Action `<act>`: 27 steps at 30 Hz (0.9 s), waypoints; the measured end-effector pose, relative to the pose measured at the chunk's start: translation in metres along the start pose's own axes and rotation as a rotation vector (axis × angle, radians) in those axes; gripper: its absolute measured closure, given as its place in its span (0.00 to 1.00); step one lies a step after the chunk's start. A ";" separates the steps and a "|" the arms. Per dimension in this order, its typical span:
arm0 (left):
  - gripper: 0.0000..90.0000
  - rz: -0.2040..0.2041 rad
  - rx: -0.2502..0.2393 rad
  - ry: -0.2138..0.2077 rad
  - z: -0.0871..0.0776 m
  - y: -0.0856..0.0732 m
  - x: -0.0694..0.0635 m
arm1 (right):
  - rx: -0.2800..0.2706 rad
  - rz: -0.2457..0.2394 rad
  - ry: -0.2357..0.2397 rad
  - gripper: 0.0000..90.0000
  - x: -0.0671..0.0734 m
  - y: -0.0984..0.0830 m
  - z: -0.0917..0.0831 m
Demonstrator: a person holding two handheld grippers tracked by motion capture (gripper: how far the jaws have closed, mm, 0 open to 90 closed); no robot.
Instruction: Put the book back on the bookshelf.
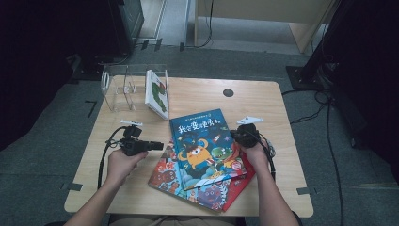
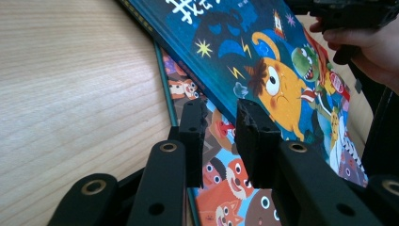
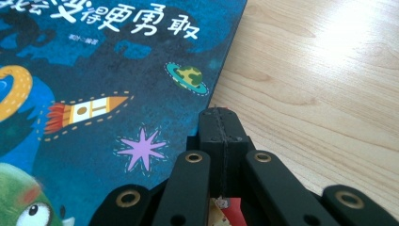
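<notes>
Red and orange covers lie nearest me: the animal picture book (image 1: 164, 176) and the red book (image 1: 237, 186) sit directly under the blue book (image 1: 204, 141), poking out past its near edge and its two near corners. That makes three books flat in one pile on the wooden worktop (image 1: 263, 103), with the blue book on top.

My left gripper (image 1: 160, 145) comes in level at the blue book's left edge. In the left gripper view that gripper (image 2: 221, 110) has its jaws drawn narrow with the edge of the cover running into the gap, though I cannot tell whether the pads actually bite on it. My right gripper (image 1: 235, 136) is at the blue book's right edge. In the right gripper view it (image 3: 220, 115) is pressed together with nothing between the jaws, its tip just beside the cover's edge.

Beyond the blue book's far left corner stands one clear rack (image 1: 117, 89), and one green and white book (image 1: 157, 94) already leans upright at the rack's right end.

I judge the job to be standing the books in that rack: one is in, the blue book is only now being taken up, and three in all are left to move
</notes>
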State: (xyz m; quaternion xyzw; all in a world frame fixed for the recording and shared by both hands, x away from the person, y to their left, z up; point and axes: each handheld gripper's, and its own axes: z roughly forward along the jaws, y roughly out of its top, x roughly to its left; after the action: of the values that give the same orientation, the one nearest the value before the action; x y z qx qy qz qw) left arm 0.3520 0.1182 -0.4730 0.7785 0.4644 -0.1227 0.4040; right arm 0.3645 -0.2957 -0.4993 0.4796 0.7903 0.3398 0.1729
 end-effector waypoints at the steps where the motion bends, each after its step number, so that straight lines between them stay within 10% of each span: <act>1: 0.84 0.004 0.008 0.000 0.002 0.000 -0.001 | -0.001 -0.002 0.002 1.00 0.000 0.000 -0.001; 27: 1.00 0.080 0.108 -0.012 0.047 -0.009 -0.016 | -0.030 0.038 0.004 1.00 0.009 -0.012 -0.021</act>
State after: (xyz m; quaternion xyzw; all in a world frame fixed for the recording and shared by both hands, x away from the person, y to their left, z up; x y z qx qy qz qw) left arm 0.3448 0.0750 -0.4988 0.8164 0.4229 -0.1359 0.3690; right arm 0.3398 -0.2998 -0.4924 0.4912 0.7761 0.3560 0.1722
